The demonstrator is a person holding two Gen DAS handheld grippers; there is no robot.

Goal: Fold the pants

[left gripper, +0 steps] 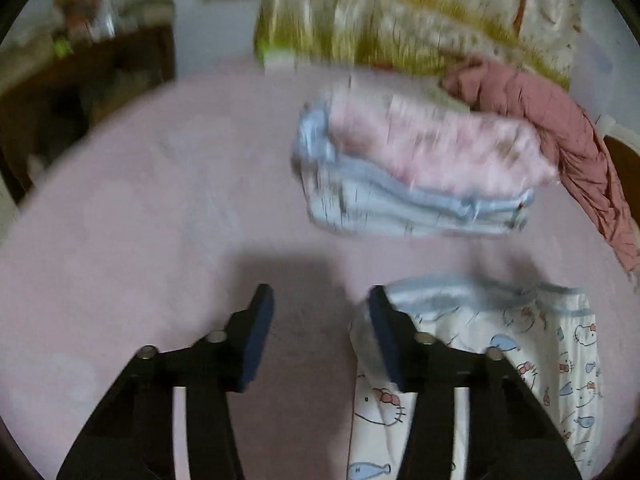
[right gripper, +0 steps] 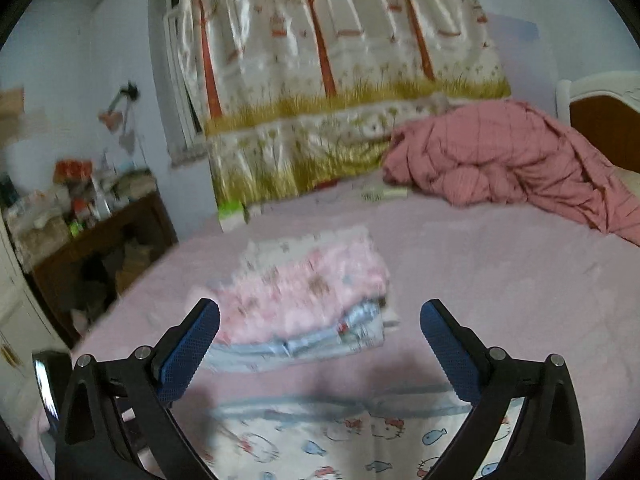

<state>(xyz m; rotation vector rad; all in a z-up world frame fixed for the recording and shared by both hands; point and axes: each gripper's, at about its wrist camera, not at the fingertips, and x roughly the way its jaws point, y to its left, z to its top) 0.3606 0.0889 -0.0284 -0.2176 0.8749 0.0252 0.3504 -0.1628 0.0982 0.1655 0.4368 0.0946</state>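
The pants point(left gripper: 520, 332) are white with a cartoon cat and fish print and a light blue waistband. They lie flat on the pink bed sheet point(left gripper: 140, 220) at the lower right of the left wrist view. My left gripper point(left gripper: 320, 296) hovers at their left edge, jaws partly apart with only bare sheet between them; its right finger is over the fabric edge. In the right wrist view the pants point(right gripper: 320, 440) spread below my right gripper point(right gripper: 320, 306), which stands wide open with nothing in it.
A stack of folded clothes point(left gripper: 420, 172), pink on top of light blue, sits on the bed beyond the pants point(right gripper: 304, 300). A rumpled reddish quilt point(right gripper: 500, 152) lies far right. A cluttered wooden side table point(right gripper: 112, 240) stands left of the bed, a tree-print curtain point(right gripper: 320, 60) behind.
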